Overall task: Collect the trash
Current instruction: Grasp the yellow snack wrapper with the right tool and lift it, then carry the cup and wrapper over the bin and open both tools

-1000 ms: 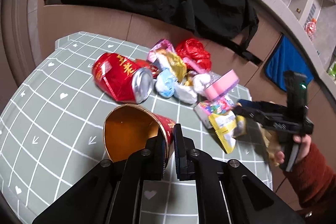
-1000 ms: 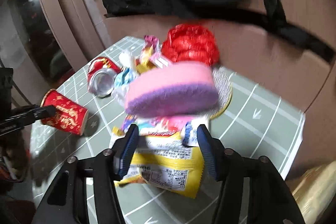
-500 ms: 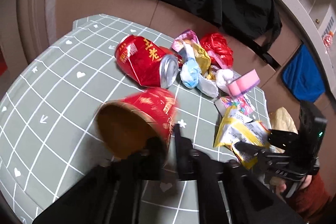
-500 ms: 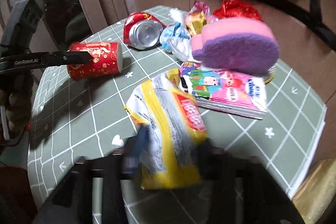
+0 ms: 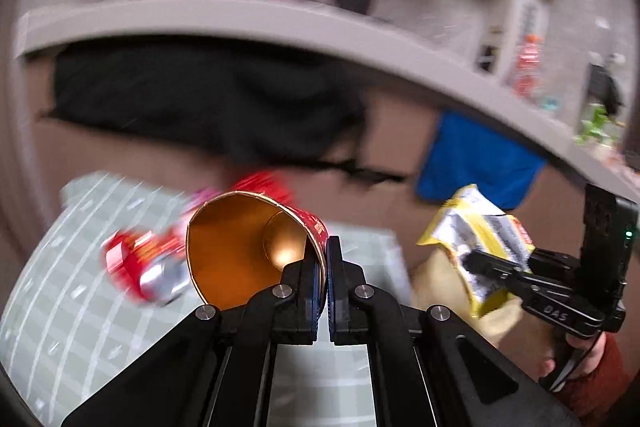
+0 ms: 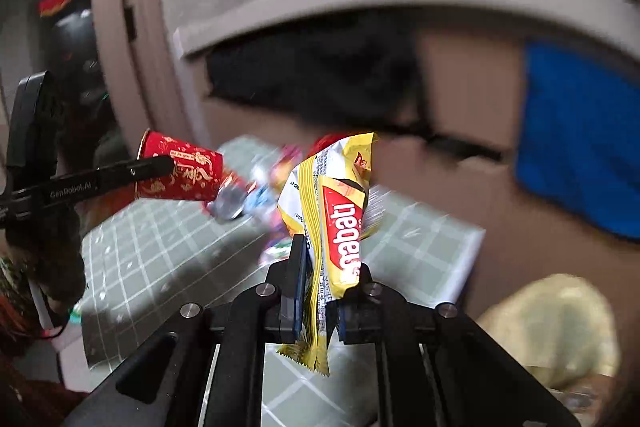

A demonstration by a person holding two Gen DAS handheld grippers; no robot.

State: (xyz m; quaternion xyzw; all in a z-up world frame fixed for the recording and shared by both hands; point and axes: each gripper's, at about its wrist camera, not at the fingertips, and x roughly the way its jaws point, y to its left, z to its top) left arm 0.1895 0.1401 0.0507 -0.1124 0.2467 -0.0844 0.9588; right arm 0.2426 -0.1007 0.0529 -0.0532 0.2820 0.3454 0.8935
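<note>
In the left wrist view, the left gripper (image 5: 323,259) pinches the rim of a red paper cup with a gold inside (image 5: 240,247), held in the air above the grey-green checked counter (image 5: 60,307). A blurred red drink can (image 5: 144,267) lies on the counter behind it. At the right, the right gripper (image 5: 474,263) carries a yellow snack wrapper (image 5: 480,227).

In the right wrist view, the right gripper (image 6: 318,291) is clamped on the yellow snack wrapper (image 6: 336,219), lifted off the counter (image 6: 420,251). At the left, the left gripper (image 6: 160,165) holds the red paper cup (image 6: 188,175) aloft.
</note>
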